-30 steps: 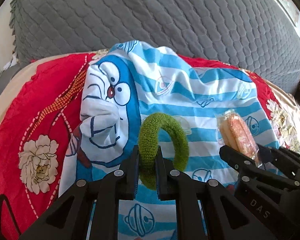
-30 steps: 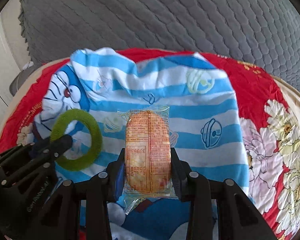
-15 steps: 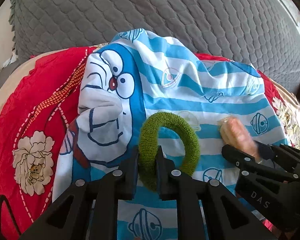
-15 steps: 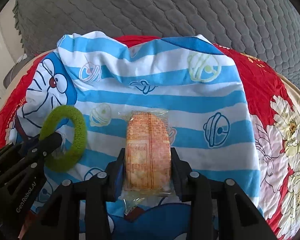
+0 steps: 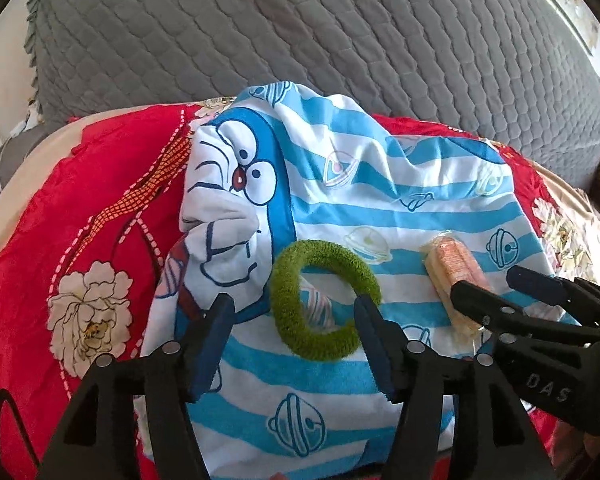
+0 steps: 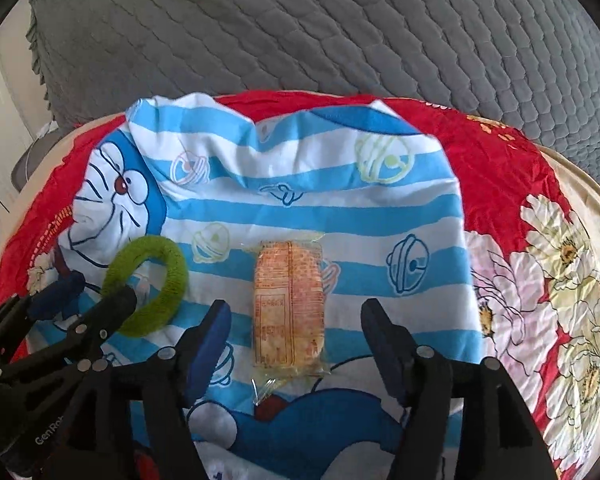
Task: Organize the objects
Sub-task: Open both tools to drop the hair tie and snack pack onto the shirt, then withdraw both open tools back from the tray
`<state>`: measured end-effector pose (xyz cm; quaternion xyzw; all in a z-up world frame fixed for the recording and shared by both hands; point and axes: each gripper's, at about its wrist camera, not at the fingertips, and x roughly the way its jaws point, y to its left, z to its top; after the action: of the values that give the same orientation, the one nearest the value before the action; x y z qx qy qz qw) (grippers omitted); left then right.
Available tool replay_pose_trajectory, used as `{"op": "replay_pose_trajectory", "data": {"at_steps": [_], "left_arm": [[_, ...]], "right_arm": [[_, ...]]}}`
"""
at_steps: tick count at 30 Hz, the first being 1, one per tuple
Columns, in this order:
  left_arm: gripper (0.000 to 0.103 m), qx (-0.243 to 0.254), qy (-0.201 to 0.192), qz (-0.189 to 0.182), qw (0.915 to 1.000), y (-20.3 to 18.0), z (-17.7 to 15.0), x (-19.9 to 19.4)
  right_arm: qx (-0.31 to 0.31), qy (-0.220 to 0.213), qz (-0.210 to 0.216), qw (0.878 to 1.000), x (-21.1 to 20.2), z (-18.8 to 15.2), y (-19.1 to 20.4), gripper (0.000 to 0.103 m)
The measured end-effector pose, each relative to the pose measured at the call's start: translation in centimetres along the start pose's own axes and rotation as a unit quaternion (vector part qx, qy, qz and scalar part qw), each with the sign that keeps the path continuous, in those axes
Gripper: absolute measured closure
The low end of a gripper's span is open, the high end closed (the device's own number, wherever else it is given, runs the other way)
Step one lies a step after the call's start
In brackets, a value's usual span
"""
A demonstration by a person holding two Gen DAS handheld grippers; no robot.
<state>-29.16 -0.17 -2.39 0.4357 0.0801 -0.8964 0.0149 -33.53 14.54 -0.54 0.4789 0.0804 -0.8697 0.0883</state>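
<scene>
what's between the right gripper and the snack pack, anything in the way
Nothing visible. The right gripper is open, and the snack pack lies flat on the striped cloth between its fingers. The green ring lies off to the left by the open left gripper, clear of that path.

Bare striped towel (image 6: 380,216) beyond and right of the snack packet (image 6: 288,304), green ring (image 5: 324,300) close on its left, grey quilted backrest (image 5: 340,40) walling the far side
</scene>
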Motion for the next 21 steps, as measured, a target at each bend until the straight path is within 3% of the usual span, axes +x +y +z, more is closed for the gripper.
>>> {"op": "replay_pose_trajectory", "data": {"at_steps": [6, 21], "left_arm": [[0.029, -0.005, -0.004, 0.005, 1.0000, 0.5, -0.2, -1.3], [0.025, -0.008, -0.013, 0.003, 0.9999, 1.3, -1.4, -5.0]], "right_arm": [[0.004, -0.007, -0.002, 1.000, -1.7, 0.0, -0.4, 0.029], [0.004, -0.020, -0.001, 1.000, -4.9, -2.8, 0.1, 0.026]]}}
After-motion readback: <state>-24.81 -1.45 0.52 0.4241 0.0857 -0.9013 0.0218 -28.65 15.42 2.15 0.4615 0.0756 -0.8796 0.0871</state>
